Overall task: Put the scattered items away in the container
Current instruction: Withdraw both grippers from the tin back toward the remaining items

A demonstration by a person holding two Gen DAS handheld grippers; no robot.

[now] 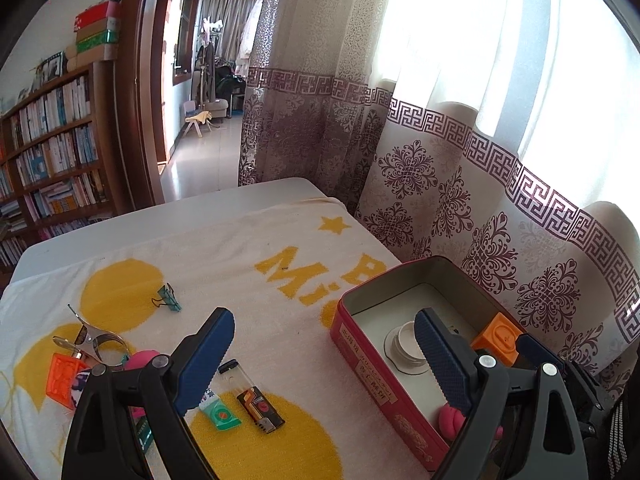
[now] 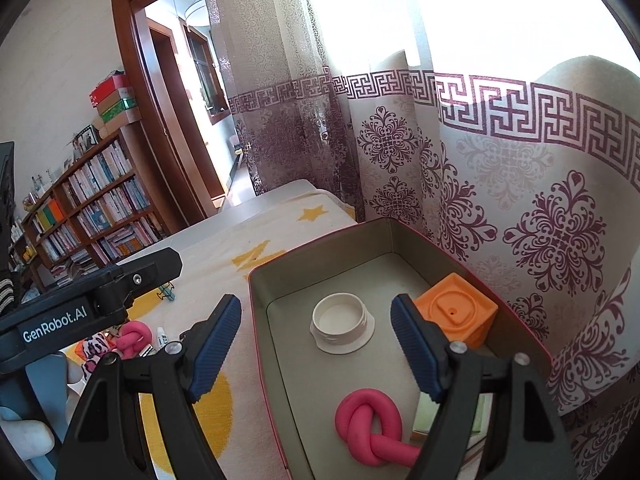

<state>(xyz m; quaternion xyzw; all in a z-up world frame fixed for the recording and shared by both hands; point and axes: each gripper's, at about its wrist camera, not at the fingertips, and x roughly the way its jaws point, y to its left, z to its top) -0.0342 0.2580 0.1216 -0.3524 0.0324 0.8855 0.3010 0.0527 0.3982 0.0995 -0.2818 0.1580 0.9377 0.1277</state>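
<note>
The red tin (image 1: 372, 356) is set on the right side of the towel-covered table (image 1: 224, 248), close up against the patterned curtain (image 1: 500, 208). Its long axis runs from the near edge away toward the far right, open side up, with a label strip on its left wall. Inside, an orange cube (image 2: 456, 312) is tucked in the far right corner, a white ring cap (image 2: 340, 320) sits left of it, and a pink knotted rope (image 2: 368, 428) lies at the near end.

Left of the tin, still out on the towel: a metal clamp (image 1: 96, 340), another orange block (image 1: 60, 372), a lighter (image 1: 256, 396), a small green packet (image 1: 220, 412) and a teal binder clip (image 1: 168, 298).

Left gripper (image 1: 324, 356) is held wide open with nothing in it, straddling the tin's left wall. Right gripper (image 2: 316, 340) is spread open and empty too, over the tin.
</note>
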